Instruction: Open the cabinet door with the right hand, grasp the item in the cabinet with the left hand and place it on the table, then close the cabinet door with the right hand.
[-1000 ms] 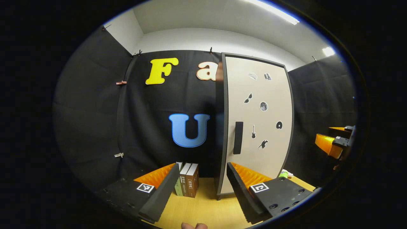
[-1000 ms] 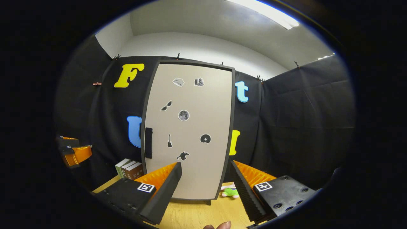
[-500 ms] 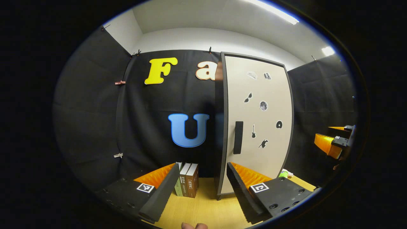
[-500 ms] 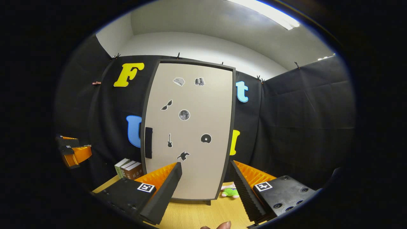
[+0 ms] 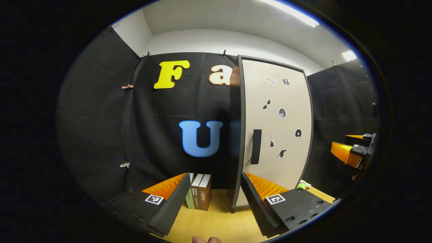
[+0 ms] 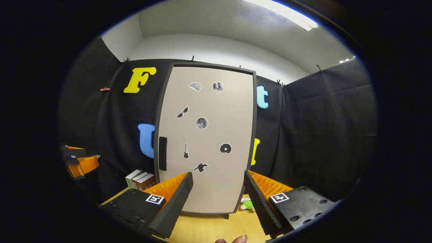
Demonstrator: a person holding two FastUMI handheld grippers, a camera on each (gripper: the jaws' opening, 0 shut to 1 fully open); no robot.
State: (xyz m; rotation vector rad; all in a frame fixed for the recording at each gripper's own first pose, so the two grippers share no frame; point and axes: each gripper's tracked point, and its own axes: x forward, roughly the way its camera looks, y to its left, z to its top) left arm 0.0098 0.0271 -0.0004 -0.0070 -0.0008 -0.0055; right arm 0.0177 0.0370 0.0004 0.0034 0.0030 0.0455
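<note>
At centre frame of the right gripper view stands the cabinet [image 6: 207, 138], its door [image 6: 216, 168] closed, handle [image 6: 163, 153] at its left edge. Both grippers, right [image 6: 217, 195] and left [image 5: 212, 199], hold their jaws spread and empty above the table [image 6: 206, 229]. Books [image 5: 199, 194] stand lower centre of the left gripper view.

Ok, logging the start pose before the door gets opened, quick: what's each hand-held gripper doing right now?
Left hand-held gripper: open, holding nothing.
Right hand-held gripper: open, holding nothing, facing the shut cabinet door.
</note>
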